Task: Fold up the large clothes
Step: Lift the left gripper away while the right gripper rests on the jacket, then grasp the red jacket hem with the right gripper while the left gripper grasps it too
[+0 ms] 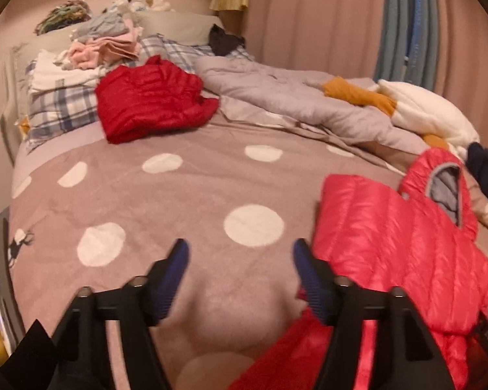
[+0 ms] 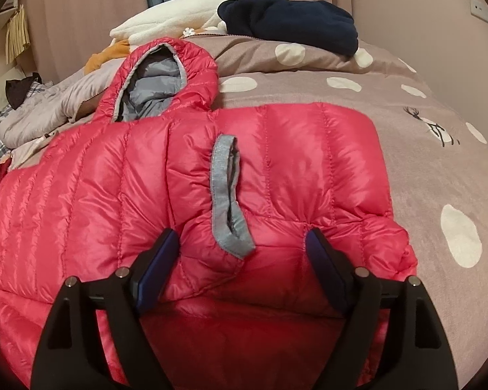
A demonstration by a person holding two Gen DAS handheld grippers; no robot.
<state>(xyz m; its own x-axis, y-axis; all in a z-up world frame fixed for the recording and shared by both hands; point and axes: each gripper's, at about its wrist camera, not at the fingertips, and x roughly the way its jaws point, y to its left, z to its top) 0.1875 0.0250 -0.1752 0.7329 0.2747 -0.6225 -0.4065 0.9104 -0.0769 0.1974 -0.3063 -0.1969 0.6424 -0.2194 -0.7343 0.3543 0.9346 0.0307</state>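
A pink-red hooded puffer jacket (image 2: 120, 175) lies on the dotted bedspread (image 2: 423, 162), sleeves folded across its body, a grey cuff (image 2: 224, 195) on top, hood (image 2: 166, 78) at the far end. My right gripper (image 2: 242, 243) is open just over the folded sleeve, fingers either side of the cuff, gripping nothing. In the left wrist view the same jacket (image 1: 390, 243) lies at the right. My left gripper (image 1: 240, 253) is open and empty above the bedspread (image 1: 166, 201), its right finger (image 1: 309, 276) at the jacket's left edge.
A folded dark red puffer jacket (image 1: 149, 104) lies at the far left by a pile of folded clothes (image 1: 107, 42) on plaid pillows. A rumpled grey duvet (image 1: 292, 97), white fleece (image 1: 423, 110) and a navy garment (image 2: 289, 19) lie along the bed's far side. Curtains hang behind.
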